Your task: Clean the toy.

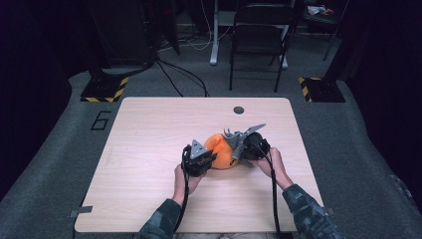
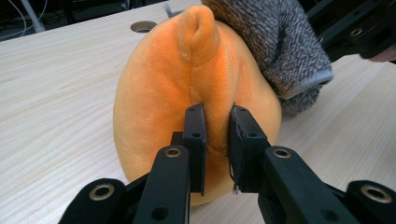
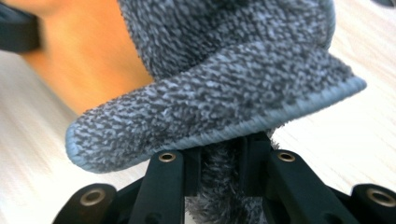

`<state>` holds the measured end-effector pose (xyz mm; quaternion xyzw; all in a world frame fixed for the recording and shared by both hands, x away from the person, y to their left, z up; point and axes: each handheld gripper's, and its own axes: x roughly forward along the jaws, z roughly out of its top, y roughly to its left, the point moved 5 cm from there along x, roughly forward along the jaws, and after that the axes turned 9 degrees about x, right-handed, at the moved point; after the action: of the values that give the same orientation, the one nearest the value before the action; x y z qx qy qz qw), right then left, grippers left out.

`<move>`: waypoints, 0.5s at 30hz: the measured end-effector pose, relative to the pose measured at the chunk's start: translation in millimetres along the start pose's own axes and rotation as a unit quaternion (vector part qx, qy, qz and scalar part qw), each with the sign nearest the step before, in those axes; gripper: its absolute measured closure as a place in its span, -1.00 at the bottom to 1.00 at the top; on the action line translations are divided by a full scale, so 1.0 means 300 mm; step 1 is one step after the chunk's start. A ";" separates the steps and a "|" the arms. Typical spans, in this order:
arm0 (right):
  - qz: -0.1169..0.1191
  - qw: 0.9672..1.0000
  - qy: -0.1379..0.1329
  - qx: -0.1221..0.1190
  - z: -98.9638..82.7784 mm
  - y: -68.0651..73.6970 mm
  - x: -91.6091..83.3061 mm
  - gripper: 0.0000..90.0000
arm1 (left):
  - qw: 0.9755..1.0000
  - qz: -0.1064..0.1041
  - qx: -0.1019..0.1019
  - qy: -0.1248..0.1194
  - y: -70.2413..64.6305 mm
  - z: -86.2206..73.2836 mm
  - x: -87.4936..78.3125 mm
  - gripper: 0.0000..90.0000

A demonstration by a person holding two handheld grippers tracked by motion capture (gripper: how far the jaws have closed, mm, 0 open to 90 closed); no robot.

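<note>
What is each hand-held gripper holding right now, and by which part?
The left hand-held gripper pinches the orange plush toy at its centre seam fold. The right hand-held gripper grips the grey knitted sock near its ribbed cuff.

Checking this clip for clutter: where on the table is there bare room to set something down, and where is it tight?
Bare table runs from its left edge to the left gripper, and along the far edge beside the round hole. A narrower strip lies by the right edge. The middle is crowded: both grippers clamp there, the left on the orange plush toy, the right gripper on the grey knit fabric.
</note>
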<state>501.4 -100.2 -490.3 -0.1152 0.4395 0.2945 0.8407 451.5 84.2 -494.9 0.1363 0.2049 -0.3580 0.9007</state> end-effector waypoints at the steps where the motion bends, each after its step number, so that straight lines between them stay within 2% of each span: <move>1: -0.004 1.000 0.004 0.002 -0.007 -0.008 0.010 0.66 | 1.000 0.001 -0.001 -0.001 0.000 0.000 0.000 0.73; 6: -0.016 0.999 0.031 0.009 -0.031 -0.034 0.048 0.66 | 1.000 0.000 0.000 0.000 0.001 0.000 0.000 0.73; 10: -0.015 0.998 0.051 0.020 -0.045 -0.046 0.065 0.65 | 1.000 0.002 0.001 0.000 0.000 0.000 0.000 0.73; 13: -0.022 0.998 0.053 0.015 -0.041 -0.046 0.057 0.65 | 1.000 0.000 0.000 0.002 0.003 -0.001 -0.002 0.72; 15: -0.026 0.999 0.046 0.003 -0.032 -0.043 0.043 0.65 | 1.000 0.003 -0.003 -0.002 0.006 -0.001 -0.001 0.72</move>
<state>508.5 -109.8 -507.3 -0.1376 0.4755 0.2655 0.8273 452.4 85.8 -494.9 0.1334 0.2039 -0.3545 0.9027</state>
